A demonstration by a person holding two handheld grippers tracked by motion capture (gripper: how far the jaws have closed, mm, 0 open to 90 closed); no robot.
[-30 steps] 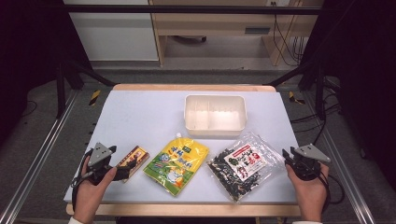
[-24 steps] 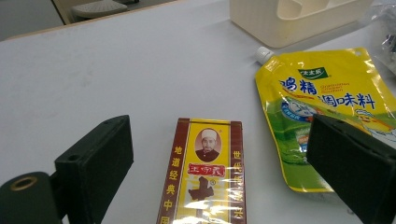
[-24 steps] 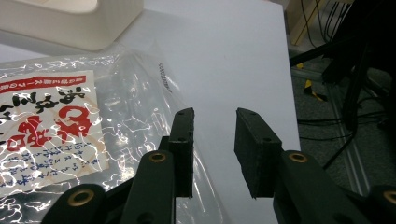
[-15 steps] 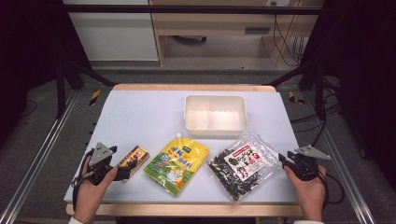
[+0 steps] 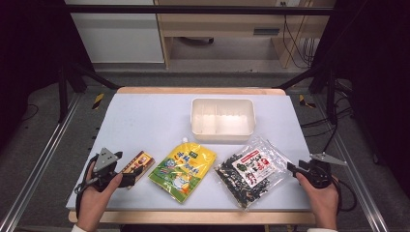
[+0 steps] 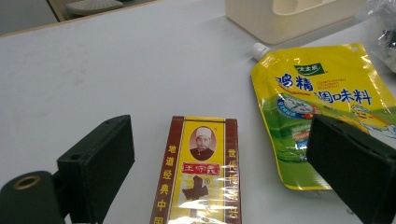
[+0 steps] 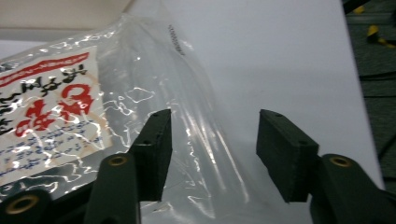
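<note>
Grippers are both apart, nothing clamped. Landmark is the cream tray [image 5: 223, 120] at table centre.

Right gripper [image 5: 293, 168] sits near-right of the tray, at the right edge of the clear seaweed bag [image 5: 250, 170]. Its jaws have just been opening; in the right gripper view [image 7: 212, 149] the bag's empty film edge [image 7: 196, 140] lies between them, pads not pressing yet.

Left gripper [image 5: 137, 172] sits near-left of the tray, jaws wide, straddling the brown-and-yellow box [image 6: 201, 172] without touching it. Yellow seasoning pouch [image 5: 183, 166] lies just in front of the tray, between box and bag.

Judgement on the grab: go lower so one pad slides under the film, bite deeper than the seam flap, close slowly. Film is slick and crinkly, so a shallow pinch will likely slip, and the heavy contents will swing.

Room: bag's near corner is close to the table's front edge [image 5: 193, 216], so don't drag it toward the person. Lift up, then toward the tray. The path is free; the pouch stays left of it. Right table edge is close beside the right hand, little margin outward.
</note>
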